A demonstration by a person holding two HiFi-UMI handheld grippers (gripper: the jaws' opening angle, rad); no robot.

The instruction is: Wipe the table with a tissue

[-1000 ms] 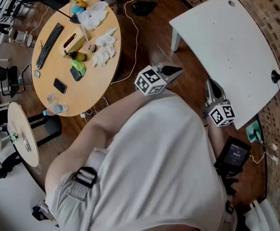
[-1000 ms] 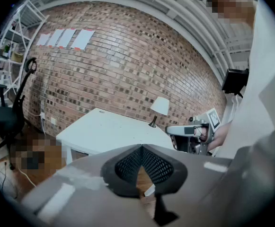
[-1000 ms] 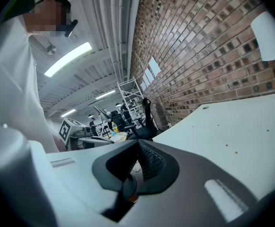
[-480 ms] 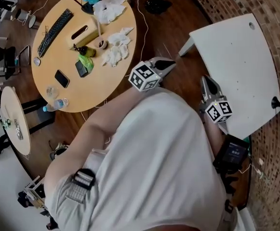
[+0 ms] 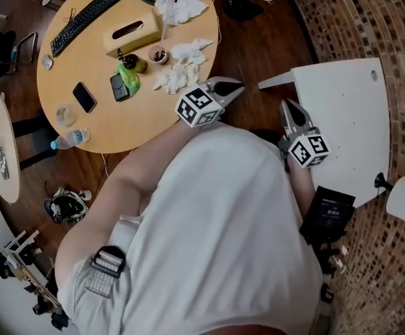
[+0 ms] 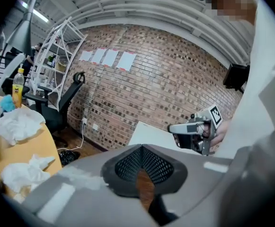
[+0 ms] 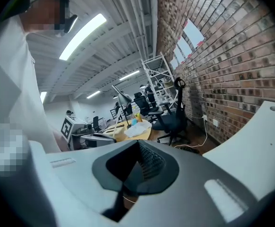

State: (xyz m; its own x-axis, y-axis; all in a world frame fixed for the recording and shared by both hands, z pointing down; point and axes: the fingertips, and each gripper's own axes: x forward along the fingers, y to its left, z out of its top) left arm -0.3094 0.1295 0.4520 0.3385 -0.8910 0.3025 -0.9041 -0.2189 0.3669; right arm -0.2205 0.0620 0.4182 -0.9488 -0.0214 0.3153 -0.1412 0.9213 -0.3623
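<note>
The nearest tissues (image 5: 178, 77) are a crumpled white heap on the round wooden counter (image 5: 97, 128), close to its edge at about 4 o'clock on the top. A second heap (image 5: 181, 2) lies at 12 o'clock from the first, at the far rim. The tissue box (image 5: 132, 37) stands at about 10 o'clock from the near heap.

Neither tool holds any of them. The left hand-held gripper (image 5: 233, 86) hangs just off the counter's edge, with the near heap at roughly 9 o'clock from its tip. Its jaws are drawn together with nothing between them. The right hand-held gripper (image 5: 287, 107) is likewise closed and empty. Its tip is by the corner of a bare white counter (image 5: 348, 117), which lies at 3 o'clock from it.

My reading is that wiping has not begun and a tissue has yet to be fetched. The next move calls for the left jaws to part, reach toward 9 o'clock onto the near heap, and pinch one sheet free. Which counter is meant for wiping I cannot tell.
</note>
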